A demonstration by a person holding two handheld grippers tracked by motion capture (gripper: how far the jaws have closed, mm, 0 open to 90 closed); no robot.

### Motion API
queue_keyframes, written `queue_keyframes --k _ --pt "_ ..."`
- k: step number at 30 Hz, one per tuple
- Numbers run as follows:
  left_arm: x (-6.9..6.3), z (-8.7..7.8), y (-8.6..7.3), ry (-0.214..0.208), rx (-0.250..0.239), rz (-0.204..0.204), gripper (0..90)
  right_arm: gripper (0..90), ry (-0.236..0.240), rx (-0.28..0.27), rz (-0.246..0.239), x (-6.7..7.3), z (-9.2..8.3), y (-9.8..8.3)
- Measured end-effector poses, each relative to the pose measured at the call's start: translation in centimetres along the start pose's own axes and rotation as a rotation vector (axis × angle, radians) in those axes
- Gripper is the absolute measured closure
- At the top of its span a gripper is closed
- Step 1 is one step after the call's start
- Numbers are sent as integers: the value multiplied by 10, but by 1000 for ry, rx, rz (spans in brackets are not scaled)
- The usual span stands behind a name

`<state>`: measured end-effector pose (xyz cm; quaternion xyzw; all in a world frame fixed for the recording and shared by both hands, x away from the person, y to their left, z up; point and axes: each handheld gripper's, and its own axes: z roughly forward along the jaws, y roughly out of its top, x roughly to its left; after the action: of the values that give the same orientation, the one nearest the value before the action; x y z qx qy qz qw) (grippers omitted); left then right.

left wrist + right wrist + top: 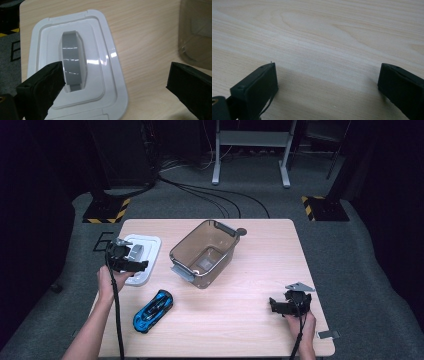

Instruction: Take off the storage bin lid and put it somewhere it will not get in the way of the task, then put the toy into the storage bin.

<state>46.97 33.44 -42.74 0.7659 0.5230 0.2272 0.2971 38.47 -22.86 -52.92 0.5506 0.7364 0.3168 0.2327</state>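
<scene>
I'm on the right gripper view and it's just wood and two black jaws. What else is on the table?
Observer: A see-through brown plastic tub stands open mid-table.
Operator: Where's its lid?
Observer: A white plastic lid with a grey handle lies flat on the table, left of the tub.
Operator: Is anything grabbing it?
Observer: No. The left gripper is over it with its jaws wide apart.
Operator: Any toys?
Observer: A shiny blue toy car sits nearer the person.

White lid (100,75) — near edge cut off; brown bin (197,37) — blurred.

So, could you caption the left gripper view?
Open left gripper above white lid with grey handle on wooden table.
</scene>
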Motion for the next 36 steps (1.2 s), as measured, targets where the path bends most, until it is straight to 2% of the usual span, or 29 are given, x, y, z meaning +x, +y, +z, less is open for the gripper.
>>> queue_keyframes --k 10,17,24,29,33,36 --pt "-25 -10 -9 -21 -24 70 1 20 0 -2 -4 0 0 0" --pt "-43 -12 -18 -55 -11 119 0 20 4 -2 -6 0 0 0" --pt "-58 -11 -26 -82 0 141 0 20 4 -2 -6 0 0 0" --pt "-71 -8 -32 -116 27 161 0 20 4 -2 -7 0 0 0" --pt "-80 -3 -37 -141 67 168 0 20 4 -2 -7 0 0 0" --pt "-86 1 -39 -156 104 188 0 20 5 -2 -7 0 0 0"
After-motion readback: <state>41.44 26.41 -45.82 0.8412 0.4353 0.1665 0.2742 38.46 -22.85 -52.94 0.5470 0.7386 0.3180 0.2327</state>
